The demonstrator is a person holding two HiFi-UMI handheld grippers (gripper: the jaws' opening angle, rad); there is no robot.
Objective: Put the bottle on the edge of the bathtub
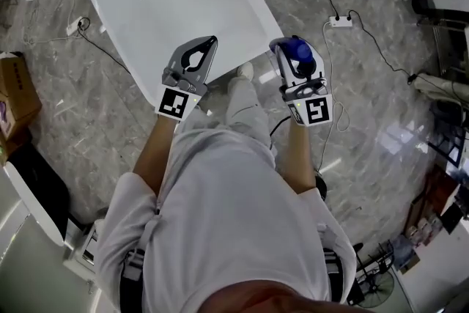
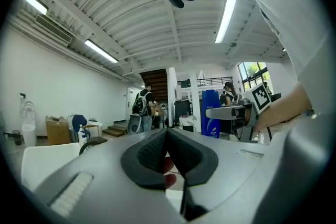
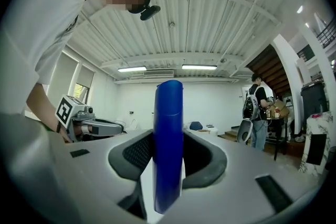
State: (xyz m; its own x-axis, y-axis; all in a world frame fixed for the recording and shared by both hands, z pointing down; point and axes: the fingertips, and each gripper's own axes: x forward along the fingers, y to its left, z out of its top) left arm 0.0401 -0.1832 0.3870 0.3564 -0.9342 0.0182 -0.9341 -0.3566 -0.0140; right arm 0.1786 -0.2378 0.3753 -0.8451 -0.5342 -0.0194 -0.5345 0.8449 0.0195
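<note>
The right tongs (image 3: 167,153) pinch the blue bottle (image 3: 168,113) across its narrow body. Both ribbed pads bear on its flat sides, and much of its length stands out past the tips. In the head view the bottle is clear of any surface. It hangs over the floor (image 1: 352,121), just off the near right corner of the white bathtub (image 1: 256,11). The tub's rim lies ahead of these tongs and to their left, so the bottle is not yet on the edge.

The left tongs (image 2: 167,134) are pressed together with nothing between them. They hover over the near end of the tub, level with the right tongs and well apart from the bottle.

The bottle looks like smooth, glossy moulded plastic, probably a toiletry bottle. I expect it to be fairly light, or moderate in weight if full, with stiff walls that give a little under a hard squeeze. The sheen suggests it is slippery, the more so if wet, so it could twist or slide in a light pinch. It seems unlikely to break if knocked. Its slim, tall shape would tip easily on a rounded, glazed rim.

The present hold on the broad flat faces seems the right one. A grip around mid-body keeps the weight close to the pads and leaves the base free to meet the rim squarely. The flattest part of the edge is the safest spot, and the tongs should let go only once the base sits steady.
</note>
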